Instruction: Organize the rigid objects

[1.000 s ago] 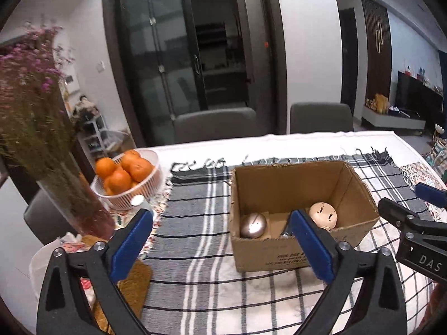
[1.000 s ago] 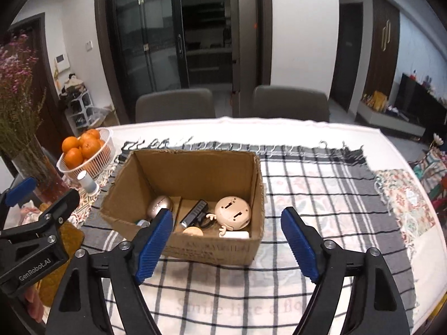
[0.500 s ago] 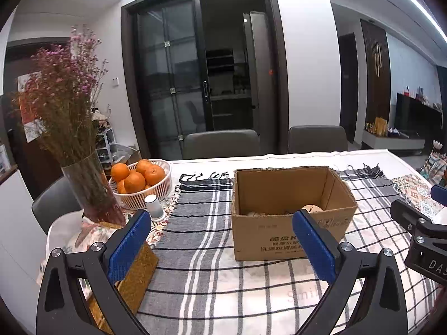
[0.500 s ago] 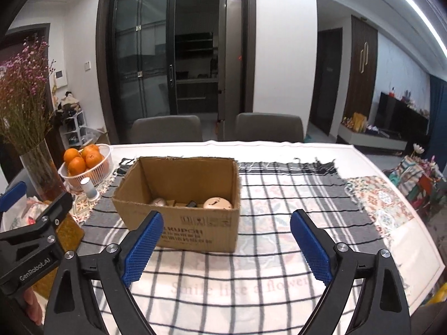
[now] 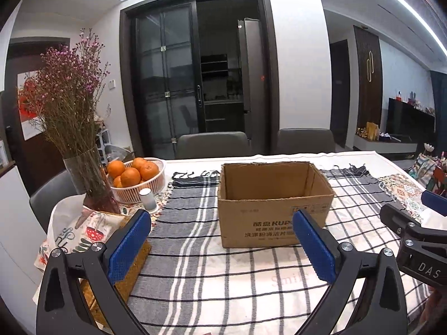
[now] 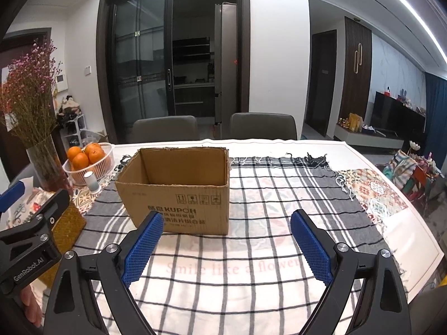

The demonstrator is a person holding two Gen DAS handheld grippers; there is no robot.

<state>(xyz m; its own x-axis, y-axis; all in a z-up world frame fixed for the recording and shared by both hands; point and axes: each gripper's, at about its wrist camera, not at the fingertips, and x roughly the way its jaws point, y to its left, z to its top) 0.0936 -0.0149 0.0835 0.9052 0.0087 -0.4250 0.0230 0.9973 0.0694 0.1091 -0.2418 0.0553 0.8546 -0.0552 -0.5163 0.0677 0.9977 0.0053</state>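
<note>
Both grippers hang wide apart and carry nothing: my left gripper [image 5: 220, 247] and my right gripper [image 6: 226, 247] each show two blue ribbed pads spread, with only the checked tablecloth [image 6: 279, 195] between them. One open cardboard box [image 6: 178, 187] sits ahead of both on that cloth, resting flat with its mouth up. From the left gripper it lies forward and slightly to the right; from the right gripper it lies forward and to the left. Its long axis runs side to side across my view, with a printed long wall facing me. Neither gripper touches it, and I judge the two about equally near, so either could reach in first. From this low angle I see only the inner walls of the box, so I cannot tell what rigid objects it holds, and I see none loose on the cloth. Off to the left stand one white basket of oranges [image 5: 139, 180], with at least five oranges showing, one small white cylinder [image 5: 148, 199] just in front of it, and one glass vase of dried flowers [image 5: 86, 178]. Two grey chairs [image 6: 164, 128] stand at the table's far edge.
</note>
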